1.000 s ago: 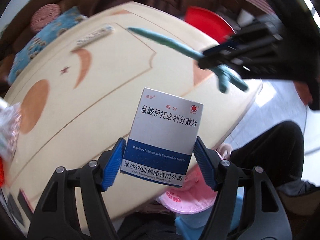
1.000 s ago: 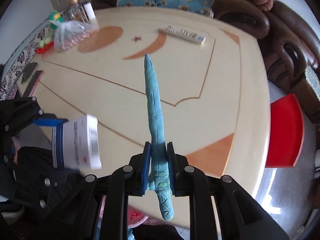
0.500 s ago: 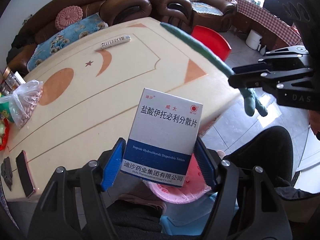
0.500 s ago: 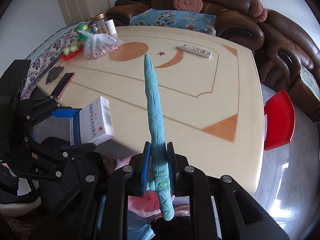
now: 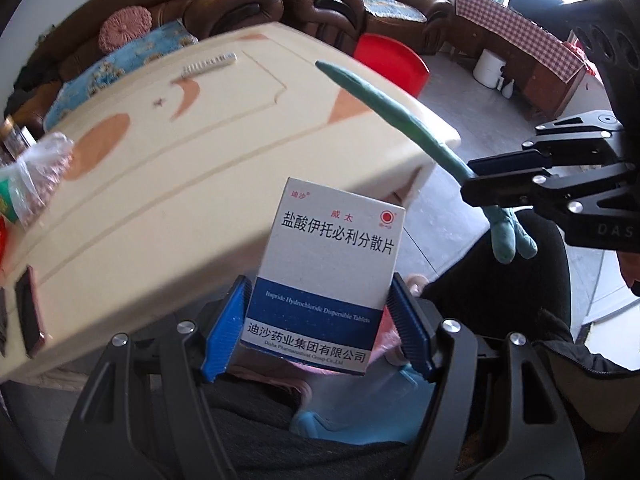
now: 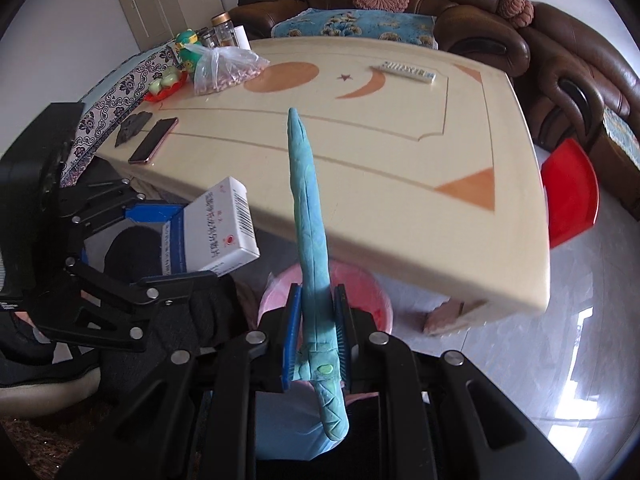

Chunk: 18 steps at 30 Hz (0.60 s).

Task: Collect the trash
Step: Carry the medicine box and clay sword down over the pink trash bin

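Observation:
A white and blue medicine box [image 5: 328, 276] stands upright between the blue pads of my left gripper [image 5: 318, 296], which is shut on it. My right gripper [image 6: 318, 296] is shut on a long teal strip [image 6: 306, 200] that sticks forward, its short end hanging down behind the pads. Both are off the near edge of the cream table [image 6: 400, 140], above a pink round bin [image 6: 360, 284]. In the right wrist view the box [image 6: 216, 232] and the left gripper [image 6: 168, 246] are at the left. In the left wrist view the right gripper [image 5: 540, 188] and the strip [image 5: 400, 116] are at the right.
On the table lie a phone [image 6: 154, 140], a remote [image 6: 408, 72] and a clear bag of nuts [image 6: 228, 68] beside jars. A red stool [image 6: 572, 192] stands at the table's right. A brown sofa [image 6: 460, 20] runs behind. A person's dark-trousered knee [image 5: 520, 280] is near the bin.
Both grippers have drawn back from over the table to past its near edge, above the pink bin. Each keeps the same hold on its item.

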Available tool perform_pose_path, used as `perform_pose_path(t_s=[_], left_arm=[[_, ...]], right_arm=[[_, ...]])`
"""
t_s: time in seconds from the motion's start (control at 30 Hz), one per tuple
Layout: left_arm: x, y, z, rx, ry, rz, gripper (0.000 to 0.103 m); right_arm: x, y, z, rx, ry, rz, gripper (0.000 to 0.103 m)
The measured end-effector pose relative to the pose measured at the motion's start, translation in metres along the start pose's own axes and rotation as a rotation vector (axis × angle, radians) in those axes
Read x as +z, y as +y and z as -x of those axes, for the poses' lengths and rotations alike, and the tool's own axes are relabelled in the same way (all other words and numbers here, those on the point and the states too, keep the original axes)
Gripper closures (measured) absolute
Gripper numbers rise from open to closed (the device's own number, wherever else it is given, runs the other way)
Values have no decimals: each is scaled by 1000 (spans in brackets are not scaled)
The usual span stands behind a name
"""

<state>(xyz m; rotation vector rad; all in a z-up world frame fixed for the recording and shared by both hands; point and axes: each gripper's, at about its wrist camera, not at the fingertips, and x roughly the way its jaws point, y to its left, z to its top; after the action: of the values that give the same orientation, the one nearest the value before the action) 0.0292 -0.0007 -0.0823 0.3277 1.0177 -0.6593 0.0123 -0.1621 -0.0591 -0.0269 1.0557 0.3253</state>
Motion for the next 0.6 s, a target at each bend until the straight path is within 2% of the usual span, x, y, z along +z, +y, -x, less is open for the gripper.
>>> perform_pose_path(t_s=[0.27, 0.53, 0.6], left_arm=[[-30, -3, -39, -36, 87, 0, 35], [-43, 5, -92, -85, 195, 27, 35], [-44, 6, -105, -97, 212, 30, 39]], right_arm=[[-34, -1, -31, 25, 52, -56, 86], [-57, -15, -94, 54, 160, -112, 86], [-61, -19, -115, 64, 191, -121, 86]])
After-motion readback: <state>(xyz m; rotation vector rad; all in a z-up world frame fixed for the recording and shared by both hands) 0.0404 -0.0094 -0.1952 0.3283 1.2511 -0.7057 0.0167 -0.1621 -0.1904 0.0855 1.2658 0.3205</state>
